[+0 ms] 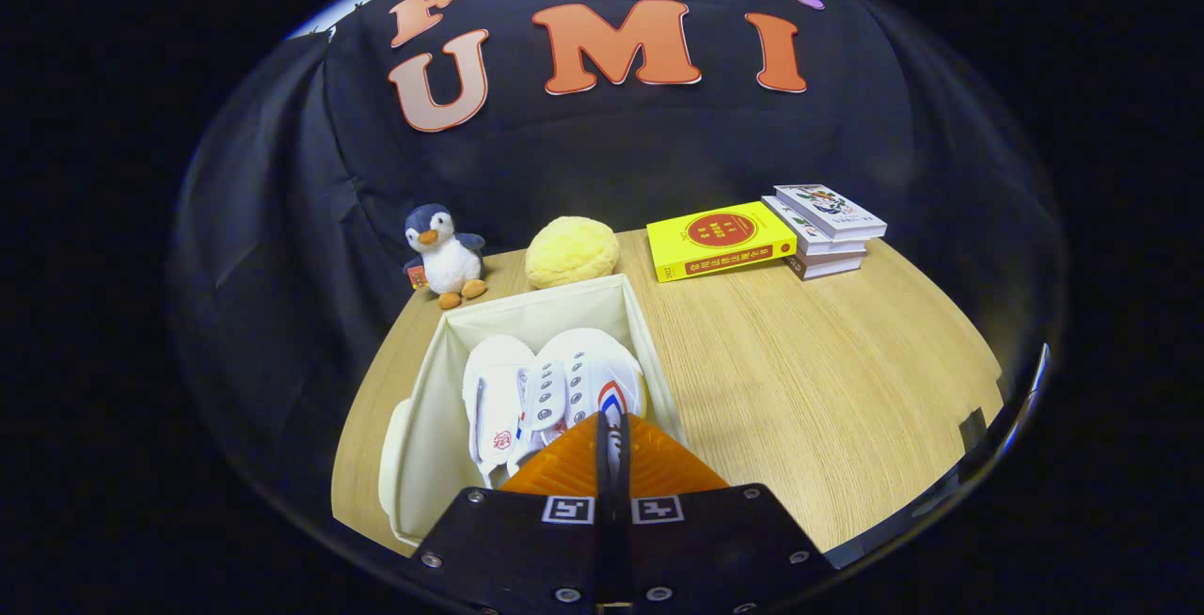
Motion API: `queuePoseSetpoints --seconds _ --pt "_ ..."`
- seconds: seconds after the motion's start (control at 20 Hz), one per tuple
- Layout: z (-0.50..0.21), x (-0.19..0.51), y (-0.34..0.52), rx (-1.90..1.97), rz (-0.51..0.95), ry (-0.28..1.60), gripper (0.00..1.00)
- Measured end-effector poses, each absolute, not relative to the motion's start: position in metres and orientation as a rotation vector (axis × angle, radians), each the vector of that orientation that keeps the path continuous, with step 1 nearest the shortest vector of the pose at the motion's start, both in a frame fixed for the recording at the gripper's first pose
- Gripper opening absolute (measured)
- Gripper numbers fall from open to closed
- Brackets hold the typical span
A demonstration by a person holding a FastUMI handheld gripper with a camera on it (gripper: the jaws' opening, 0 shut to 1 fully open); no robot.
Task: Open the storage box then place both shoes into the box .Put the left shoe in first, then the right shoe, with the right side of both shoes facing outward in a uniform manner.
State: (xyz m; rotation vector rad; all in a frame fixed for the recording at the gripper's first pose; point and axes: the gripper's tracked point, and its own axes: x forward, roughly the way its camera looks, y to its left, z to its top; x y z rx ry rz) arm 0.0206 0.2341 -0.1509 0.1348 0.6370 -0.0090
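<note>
An open cream fabric storage box (428,408) stands on the wooden table just ahead of me. Two white lace-up shoes lie side by side inside it. The left one (496,389) shows a small red mark. The right one (588,375) carries a red and blue stripe on its side. My gripper (611,432) reaches over the near end of the box, its fingers drawn together to a thin slit, and a strip of the striped shoe's edge shows in that slit. The near ends of both shoes are hidden behind the fingers.
A cream flap or lid (390,465) hangs at the box's left side. Beyond the box sit a plush penguin (444,256) and a yellow round cushion (571,251). A yellow book (720,239) and a stack of books (828,229) lie at the back right.
</note>
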Motion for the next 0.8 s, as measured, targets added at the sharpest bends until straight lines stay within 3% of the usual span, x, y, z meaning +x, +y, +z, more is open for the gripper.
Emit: queuePoseSetpoints --seconds 0.1,0.35,0.8 --pt "-0.138 0.017 0.240 0.169 0.009 0.620 0.06" --pt "-0.106 0.024 0.223 0.216 -0.003 0.546 0.49" --pt "-0.080 0.006 0.152 0.237 -0.055 0.508 0.86"
